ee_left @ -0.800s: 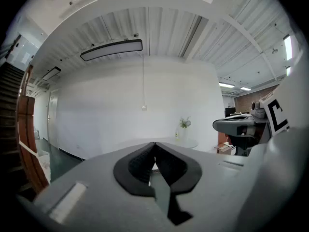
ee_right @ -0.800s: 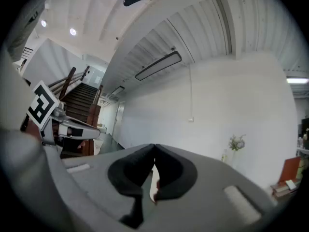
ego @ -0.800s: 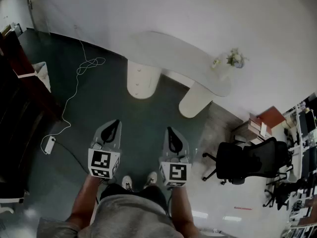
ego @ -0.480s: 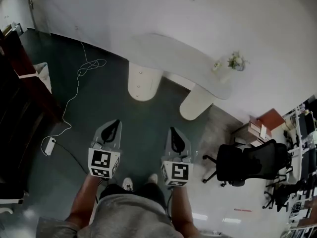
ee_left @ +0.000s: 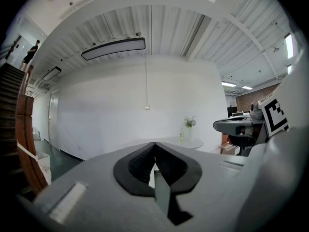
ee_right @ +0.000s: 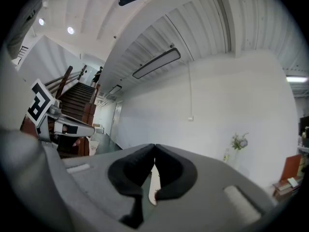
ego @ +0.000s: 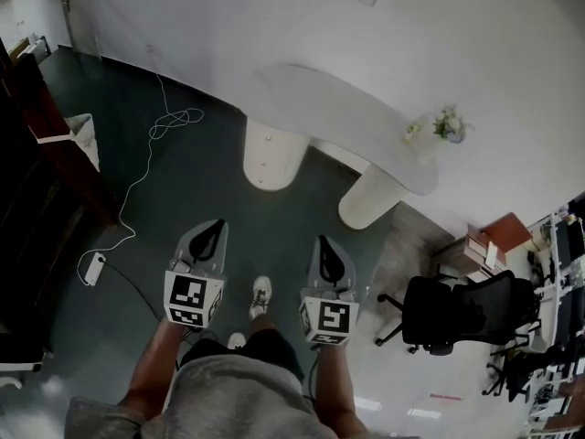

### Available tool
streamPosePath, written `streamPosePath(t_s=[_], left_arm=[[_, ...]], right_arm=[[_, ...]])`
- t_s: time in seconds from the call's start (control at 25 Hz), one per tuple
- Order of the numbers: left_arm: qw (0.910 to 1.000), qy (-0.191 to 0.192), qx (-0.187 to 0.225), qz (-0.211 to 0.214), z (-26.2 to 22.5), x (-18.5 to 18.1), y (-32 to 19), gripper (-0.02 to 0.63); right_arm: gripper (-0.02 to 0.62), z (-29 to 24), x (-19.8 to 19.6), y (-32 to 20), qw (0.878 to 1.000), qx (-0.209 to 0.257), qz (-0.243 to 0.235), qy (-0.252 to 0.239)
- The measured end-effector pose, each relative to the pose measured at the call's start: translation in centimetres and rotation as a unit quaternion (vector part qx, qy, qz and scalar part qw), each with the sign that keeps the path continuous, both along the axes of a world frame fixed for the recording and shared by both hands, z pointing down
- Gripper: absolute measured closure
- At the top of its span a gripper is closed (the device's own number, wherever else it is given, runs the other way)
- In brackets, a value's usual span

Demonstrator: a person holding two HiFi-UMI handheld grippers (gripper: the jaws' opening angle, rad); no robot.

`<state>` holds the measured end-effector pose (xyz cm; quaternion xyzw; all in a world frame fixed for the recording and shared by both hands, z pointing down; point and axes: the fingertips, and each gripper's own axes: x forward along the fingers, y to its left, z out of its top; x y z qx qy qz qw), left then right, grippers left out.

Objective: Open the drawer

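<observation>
I see no drawer as such; a white curved table (ego: pixel 338 117) stands ahead against the wall on two round pedestals, and the left pedestal (ego: pixel 271 156) bears two small dark dots. My left gripper (ego: pixel 208 230) and right gripper (ego: pixel 326 246) are held side by side at waist height over the dark floor, short of the table. In the left gripper view the left gripper's (ee_left: pixel 154 144) black pads meet with nothing between them. The right gripper (ee_right: pixel 154 147) is likewise shut and empty in its own view. The table top and a small plant (ee_left: pixel 189 123) lie beyond the jaws.
A potted plant (ego: pixel 450 124) stands on the table's right end. A black office chair (ego: pixel 457 307) and stacked books (ego: pixel 480 245) are at the right. A white cable (ego: pixel 137 176) runs to a power strip (ego: pixel 91 268). Dark stairs (ego: pixel 37 181) line the left.
The person has stepped forward: a white shoe now shows between the grippers, and the table has shifted slightly down and right in the head view. Both grippers stay shut and level.
</observation>
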<state>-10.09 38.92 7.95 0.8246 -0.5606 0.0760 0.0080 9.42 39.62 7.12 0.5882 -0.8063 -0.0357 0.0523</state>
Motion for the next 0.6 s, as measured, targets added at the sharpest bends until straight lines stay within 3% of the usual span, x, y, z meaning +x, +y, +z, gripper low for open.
streamPosePath(t_s=[0.2, 0.6], left_arm=[[1.0000, -0.004, -0.002, -0.005, 0.7, -0.2, -4.5, 0.595], [0.9997, -0.003, -0.023, 0.002, 2.8, 0.6, -19.0, 0.595]], right_arm=[[0.592, 1.2, -0.1, -4.7, 1.000, -0.006, -0.002, -0.007], [0.592, 3.3, 0.1, -19.7, 1.000, -0.026, -0.004, -0.008]])
